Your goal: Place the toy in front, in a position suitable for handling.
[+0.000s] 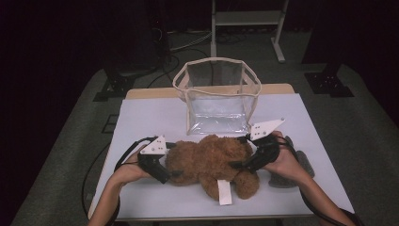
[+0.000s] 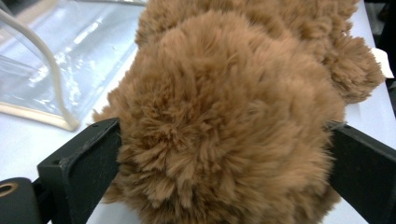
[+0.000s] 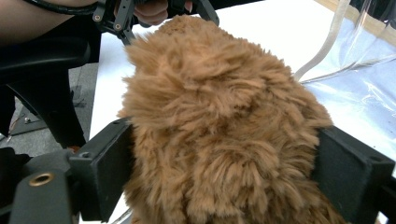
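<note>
A brown plush bear [image 1: 211,157] lies lengthwise on the white table [image 1: 141,117], a white tag [image 1: 224,192] sticking out toward the front edge. My left gripper [image 1: 173,160] straddles the bear's left end. In the left gripper view the fur [image 2: 224,93] fills the gap between the wide-set jaws of the left gripper [image 2: 224,154] and brushes both. My right gripper [image 1: 241,151] straddles the right end the same way. In the right gripper view the plush [image 3: 215,84] bulges between the widely spread jaws of the right gripper [image 3: 224,158].
A clear plastic bag [image 1: 216,94] with beige trim stands open just behind the bear, near the table's middle back. A grey fuzzy item [image 1: 287,176] lies on the table under the right hand. Dark stands and cables sit on the floor beyond.
</note>
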Tool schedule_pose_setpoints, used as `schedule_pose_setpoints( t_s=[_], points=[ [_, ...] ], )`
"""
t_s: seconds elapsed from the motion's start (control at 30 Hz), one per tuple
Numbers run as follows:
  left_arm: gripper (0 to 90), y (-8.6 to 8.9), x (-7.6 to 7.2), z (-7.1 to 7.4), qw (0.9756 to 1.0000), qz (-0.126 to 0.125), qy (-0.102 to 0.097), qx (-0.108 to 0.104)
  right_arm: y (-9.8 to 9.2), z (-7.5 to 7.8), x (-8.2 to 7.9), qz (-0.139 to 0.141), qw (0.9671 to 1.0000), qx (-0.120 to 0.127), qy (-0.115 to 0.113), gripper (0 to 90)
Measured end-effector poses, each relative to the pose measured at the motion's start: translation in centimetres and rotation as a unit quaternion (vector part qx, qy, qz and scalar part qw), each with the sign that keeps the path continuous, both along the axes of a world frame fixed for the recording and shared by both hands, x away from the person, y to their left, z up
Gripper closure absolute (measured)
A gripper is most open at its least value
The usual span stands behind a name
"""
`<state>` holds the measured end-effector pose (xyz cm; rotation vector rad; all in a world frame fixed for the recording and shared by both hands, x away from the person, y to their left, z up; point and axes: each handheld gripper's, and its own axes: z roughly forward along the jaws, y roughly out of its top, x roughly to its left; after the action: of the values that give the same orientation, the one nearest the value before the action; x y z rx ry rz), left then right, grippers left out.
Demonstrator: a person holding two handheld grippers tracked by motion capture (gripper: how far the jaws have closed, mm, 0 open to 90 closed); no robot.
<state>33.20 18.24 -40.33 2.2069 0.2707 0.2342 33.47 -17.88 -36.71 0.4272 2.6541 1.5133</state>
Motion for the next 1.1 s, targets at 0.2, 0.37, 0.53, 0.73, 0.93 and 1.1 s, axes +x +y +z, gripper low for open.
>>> schedule_pose_setpoints(
  t_s=[0.2, 0.37, 0.53, 0.73, 0.93, 1.1],
  points=[
    [0.6, -0.4, 0.1, -0.9, 0.9999, 0.003, 0.009, 0.004, 0.6, -1.2, 0.2, -0.001, 1.0, -0.005, -0.002, 10.3],
    [23.1, -0.3, -0.1, -0.1, 0.9999, 0.011, 0.007, 0.0, 0.3, -1.5, 0.5, -0.015, 0.9998, 0.006, 0.012, 24.1],
    [29.2, -1.5, -0.2, 1.5, 1.0, 0.002, -0.001, -0.002, -0.9, -0.6, 0.3, -0.03, 0.9993, 0.008, 0.019, 34.3],
    [29.3, -4.0, -0.2, 4.2, 0.9996, -0.018, -0.021, -0.012, -3.3, 1.4, -0.4, -0.042, 0.999, 0.012, 0.013, 35.4],
    [29.2, -7.4, -0.3, 6.5, 0.998, -0.046, -0.039, -0.019, -7.0, 5.0, -2.1, -0.06, 0.9981, 0.007, -0.012, 35.2],
    [29.2, -9.3, -0.4, 6.0, 0.9977, -0.058, -0.032, -0.011, -9.0, 5.1, -2.9, -0.069, 0.9976, 0.001, -0.006, 35.0]
  ],
)
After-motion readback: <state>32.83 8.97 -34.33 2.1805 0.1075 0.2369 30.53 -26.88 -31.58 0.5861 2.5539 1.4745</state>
